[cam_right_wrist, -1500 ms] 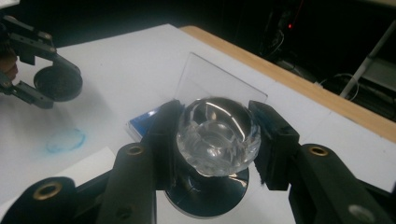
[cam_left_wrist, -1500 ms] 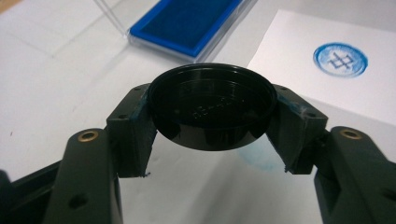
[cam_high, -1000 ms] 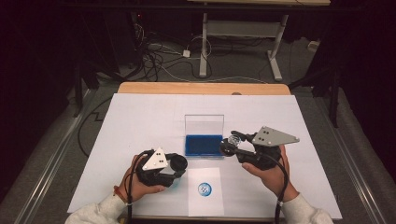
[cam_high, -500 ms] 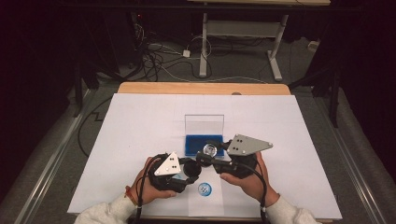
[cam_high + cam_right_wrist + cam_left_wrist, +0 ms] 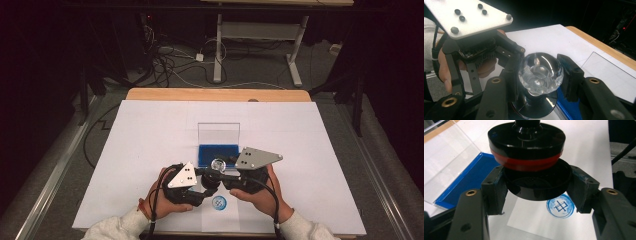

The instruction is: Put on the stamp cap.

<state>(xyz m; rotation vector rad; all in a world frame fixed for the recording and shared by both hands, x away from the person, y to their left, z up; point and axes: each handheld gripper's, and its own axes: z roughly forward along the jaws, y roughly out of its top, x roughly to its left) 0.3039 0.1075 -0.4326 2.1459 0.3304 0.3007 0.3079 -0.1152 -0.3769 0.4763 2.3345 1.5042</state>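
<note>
Black cap in the left fingers and the right fingers' clear-knobbed stamp have met since earlier.

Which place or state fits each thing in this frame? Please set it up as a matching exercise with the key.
Things:
1. stamp's clear knob
2. black cap
3. blue stamp print
4. ink pad

Places or states:
A. on the white paper sheet
B. clamped in the right gripper
C. in the open clear case
D. clamped in the left gripper

Pairs: 1-B, 2-D, 3-A, 4-C
</note>
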